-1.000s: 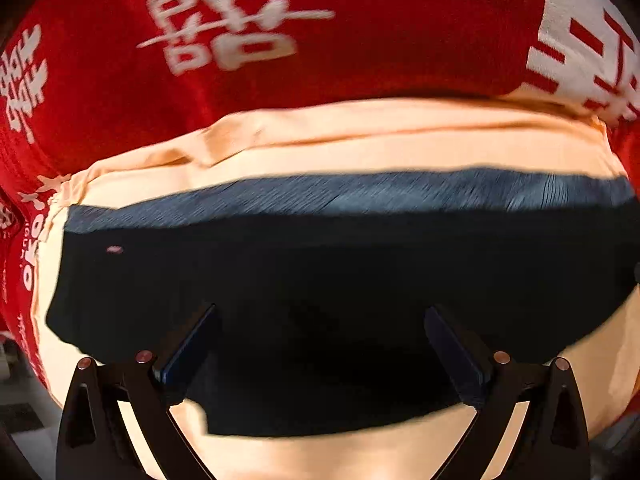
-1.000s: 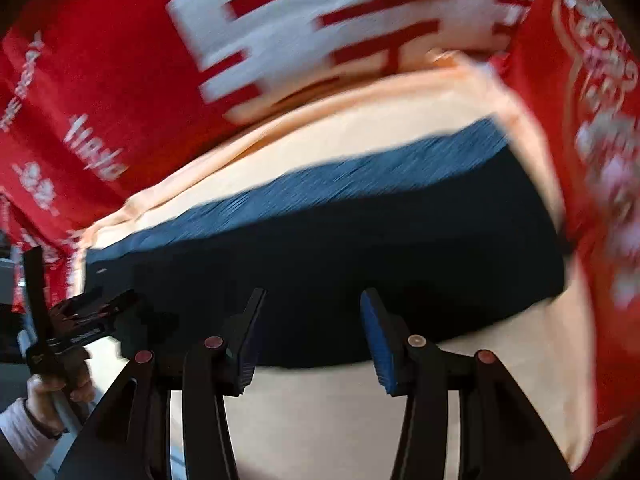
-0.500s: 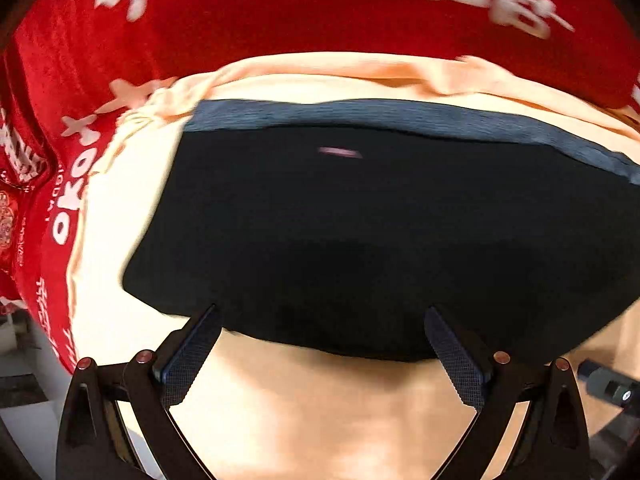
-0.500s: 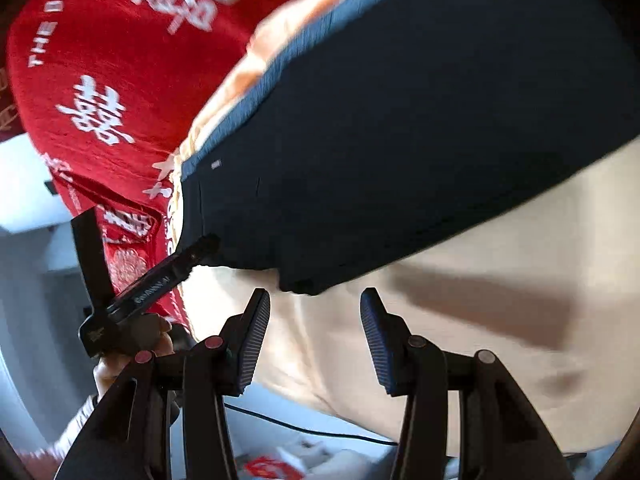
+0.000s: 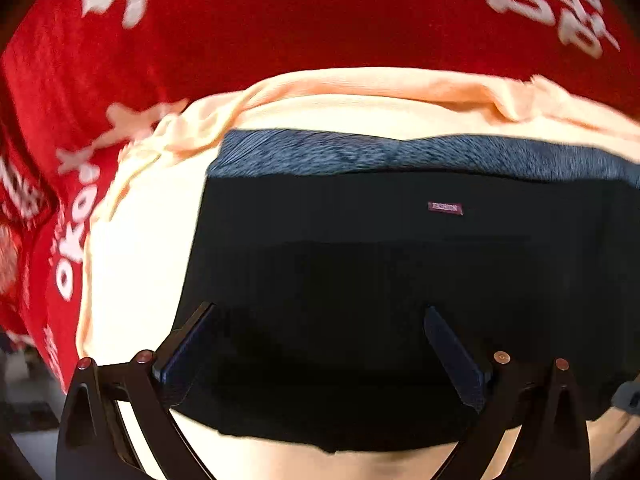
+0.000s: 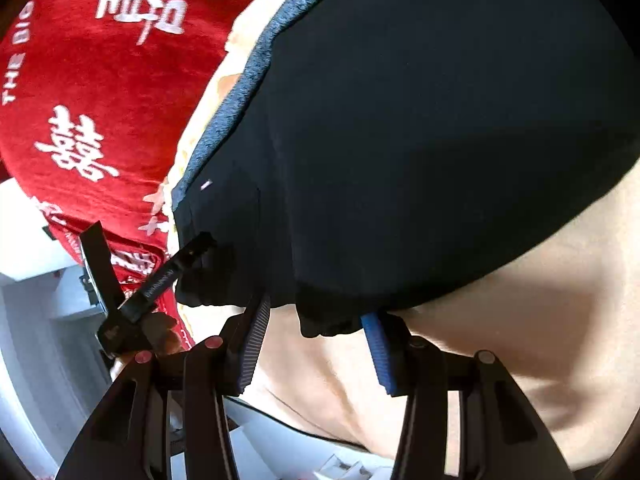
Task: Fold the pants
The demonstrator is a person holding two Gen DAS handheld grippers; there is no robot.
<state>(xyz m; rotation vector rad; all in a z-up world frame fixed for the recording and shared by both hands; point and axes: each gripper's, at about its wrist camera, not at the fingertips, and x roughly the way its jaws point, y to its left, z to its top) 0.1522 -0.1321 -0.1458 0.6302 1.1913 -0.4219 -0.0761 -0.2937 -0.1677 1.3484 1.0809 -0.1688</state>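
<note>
Black pants are laid flat on a peach cloth, which is spread over a red blanket printed with white characters. A grey-blue ribbed waistband runs along the far edge; a small pink label is seen below it. The left gripper is held spread wide over the near hem, nothing clamped. The right gripper is likewise parted, a hem corner lying between its fingers.
</note>
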